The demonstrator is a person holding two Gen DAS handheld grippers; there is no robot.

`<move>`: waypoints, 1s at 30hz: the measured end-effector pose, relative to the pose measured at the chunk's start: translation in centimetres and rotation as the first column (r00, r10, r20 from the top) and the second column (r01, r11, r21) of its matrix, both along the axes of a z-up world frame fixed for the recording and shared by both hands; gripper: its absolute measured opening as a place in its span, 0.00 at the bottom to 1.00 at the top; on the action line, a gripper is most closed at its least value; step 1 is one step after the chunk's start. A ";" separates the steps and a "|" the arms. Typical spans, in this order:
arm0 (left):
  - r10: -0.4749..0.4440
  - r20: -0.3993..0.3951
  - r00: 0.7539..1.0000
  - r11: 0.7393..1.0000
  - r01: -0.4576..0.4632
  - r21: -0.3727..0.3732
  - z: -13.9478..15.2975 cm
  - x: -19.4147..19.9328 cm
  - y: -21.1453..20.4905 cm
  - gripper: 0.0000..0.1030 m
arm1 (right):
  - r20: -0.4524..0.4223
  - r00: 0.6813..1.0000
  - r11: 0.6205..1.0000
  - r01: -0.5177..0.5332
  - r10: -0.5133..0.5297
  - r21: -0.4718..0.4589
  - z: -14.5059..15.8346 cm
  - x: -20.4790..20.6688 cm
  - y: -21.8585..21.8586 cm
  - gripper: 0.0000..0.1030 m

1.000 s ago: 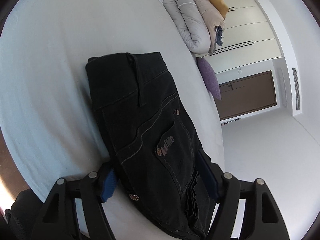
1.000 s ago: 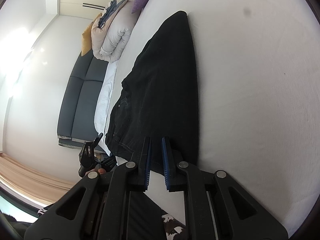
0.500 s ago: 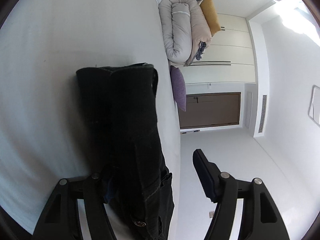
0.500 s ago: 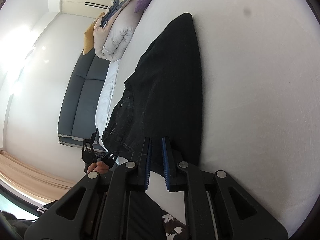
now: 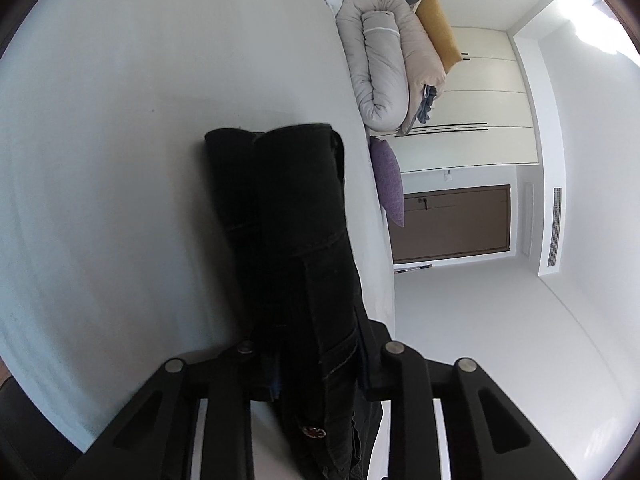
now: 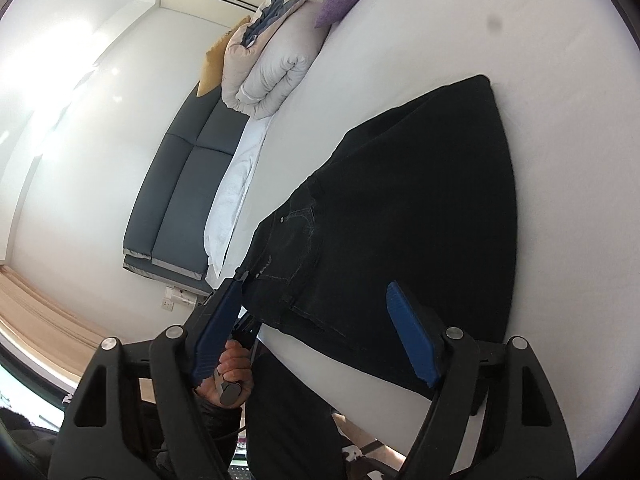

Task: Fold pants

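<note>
Black pants (image 6: pixel 400 216) folded on the white bed (image 6: pixel 540 40), waist end at the near edge.

The left gripper (image 5: pixel 316 356) has just been closing and its jaws now pinch the waist end of the pants (a metal button shows below the pinch). The right gripper (image 6: pixel 316 328) has just been opening; its blue pads (image 6: pixel 412 336) stand wide apart above the cloth, holding nothing. A hand (image 6: pixel 232 368) grips the left tool's handle.

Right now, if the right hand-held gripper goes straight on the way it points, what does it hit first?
Probably the black pants lying on the white bed. The right hand-held gripper, jaws just opened and empty, points down over them, with nothing in between; depth is unclear.
</note>
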State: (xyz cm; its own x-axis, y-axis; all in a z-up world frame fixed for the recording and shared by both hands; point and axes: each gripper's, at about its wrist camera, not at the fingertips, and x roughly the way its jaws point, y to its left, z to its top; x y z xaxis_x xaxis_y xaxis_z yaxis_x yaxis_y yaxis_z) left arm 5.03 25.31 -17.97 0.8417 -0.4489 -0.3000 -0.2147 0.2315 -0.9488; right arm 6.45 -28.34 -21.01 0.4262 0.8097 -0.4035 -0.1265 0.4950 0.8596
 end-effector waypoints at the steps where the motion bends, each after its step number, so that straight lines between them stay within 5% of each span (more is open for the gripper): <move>1: 0.002 0.003 1.000 1.000 -0.002 -0.011 -0.1 0.0 0.1 0.26 | -0.006 1.000 1.000 -0.008 0.008 -0.002 0.0 0.1 0.4 0.73; 7: 0.022 0.012 1.000 0.994 -0.020 -0.110 -0.9 0.0 0.8 0.26 | -0.002 0.998 0.998 -0.058 0.058 0.010 1.2 1.6 3.0 0.73; 13: 0.004 0.011 1.000 0.998 -0.003 -0.065 -0.1 0.6 0.5 0.16 | 0.006 0.989 0.987 -0.144 0.145 -0.078 3.1 5.6 8.0 0.70; 14: 0.000 0.015 1.000 0.999 0.001 -0.051 0.1 0.7 0.4 0.15 | 0.001 0.987 0.982 -0.160 0.161 -0.103 3.1 6.3 9.1 0.62; 17: -0.013 0.023 1.000 1.000 0.013 0.019 1.0 0.7 0.1 0.13 | -0.056 0.976 0.967 -0.217 0.212 -0.130 2.2 9.1 11.8 0.30; 24: -0.061 0.054 0.997 0.964 0.045 0.263 5.0 0.5 -1.5 0.08 | -0.211 0.948 0.953 -0.270 0.238 -0.138 -1.8 13.2 16.8 0.22; 25: -0.070 0.060 0.996 0.953 0.049 0.299 5.7 0.6 -1.8 0.08 | -0.251 0.941 0.947 -0.274 0.228 -0.169 -2.8 13.6 17.2 0.18; 26: -0.080 0.064 0.995 0.942 0.054 0.331 6.3 0.6 -2.1 0.08 | -0.273 0.938 0.946 -0.269 0.216 -0.178 -3.7 13.6 17.3 0.01; 30: -0.112 0.083 0.990 0.901 0.066 0.429 8.4 0.8 -3.6 0.08 | -0.274 0.945 0.966 -0.222 0.180 -0.130 -5.8 13.2 16.1 0.00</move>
State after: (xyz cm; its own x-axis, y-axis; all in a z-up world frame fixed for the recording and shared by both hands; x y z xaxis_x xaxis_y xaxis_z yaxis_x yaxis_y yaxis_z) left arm 5.85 21.68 -9.61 0.8407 -0.3729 -0.3927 -0.0812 0.6302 -0.7722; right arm 19.65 -12.26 -26.80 0.1257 0.7850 -0.6066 -0.0221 0.6135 0.7894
